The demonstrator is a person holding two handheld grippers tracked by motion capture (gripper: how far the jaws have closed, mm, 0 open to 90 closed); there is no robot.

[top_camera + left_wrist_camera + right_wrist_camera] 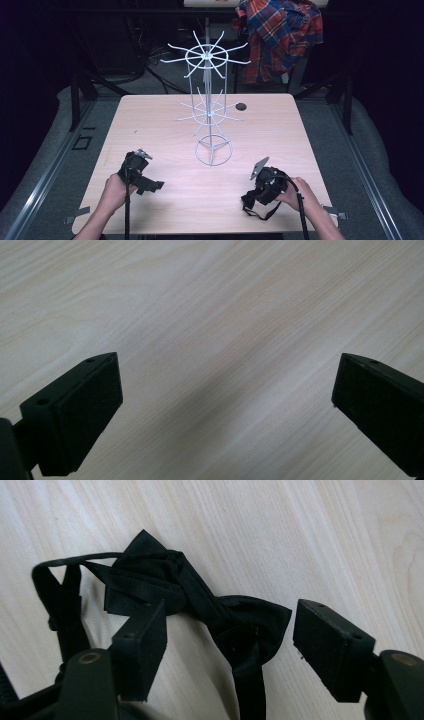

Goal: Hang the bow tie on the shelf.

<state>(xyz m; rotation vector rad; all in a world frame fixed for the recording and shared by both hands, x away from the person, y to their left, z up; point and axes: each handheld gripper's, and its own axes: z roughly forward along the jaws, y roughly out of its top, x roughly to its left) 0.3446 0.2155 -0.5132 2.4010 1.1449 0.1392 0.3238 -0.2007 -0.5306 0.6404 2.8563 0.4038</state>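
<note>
The right gripper stands with open jaws around the black bow tie lying on the table, not pinching yet. The left gripper is open, holding nothing. Farther off, the wire rack waits bare.

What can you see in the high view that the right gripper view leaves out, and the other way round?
The high view alone takes in the white wire rack, a plaid shirt behind the table, the left gripper and both of the person's hands. The right gripper view alone gives detail: the black bow tie with its knot and strap lying flat, and the right gripper with jaws apart around one wing, pads not pressing it. Both show the bow tie and the pale wooden table.
</note>
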